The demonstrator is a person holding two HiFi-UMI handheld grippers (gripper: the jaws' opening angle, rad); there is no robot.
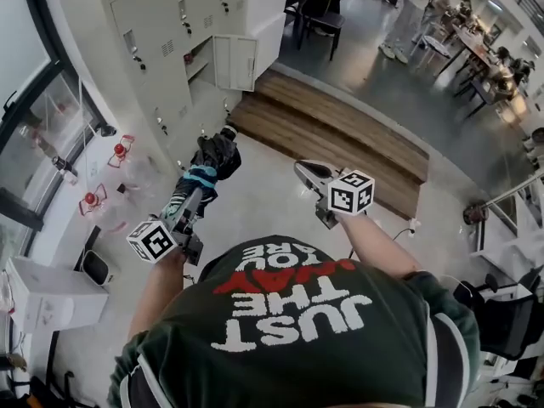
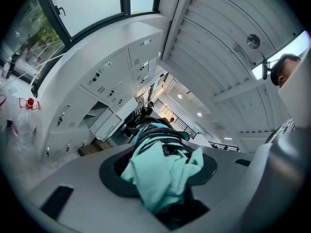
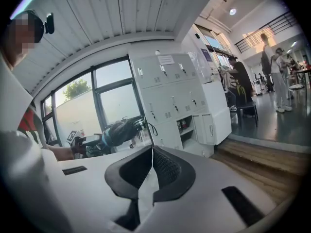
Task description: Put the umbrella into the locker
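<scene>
Umbrella (image 2: pixel 163 174) well short of open locker (image 1: pixel 197 59)

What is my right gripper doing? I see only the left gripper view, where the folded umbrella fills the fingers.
Observer: The right gripper is empty, and its fingers are shut together.
Operator: Is it close to the umbrella?
Observer: No. In the head view it is held apart from the umbrella, off to its right.
Operator: How does the umbrella's far end look?
Observer: The right gripper view shows a thin cord loop hanging from its dark tip.
</scene>
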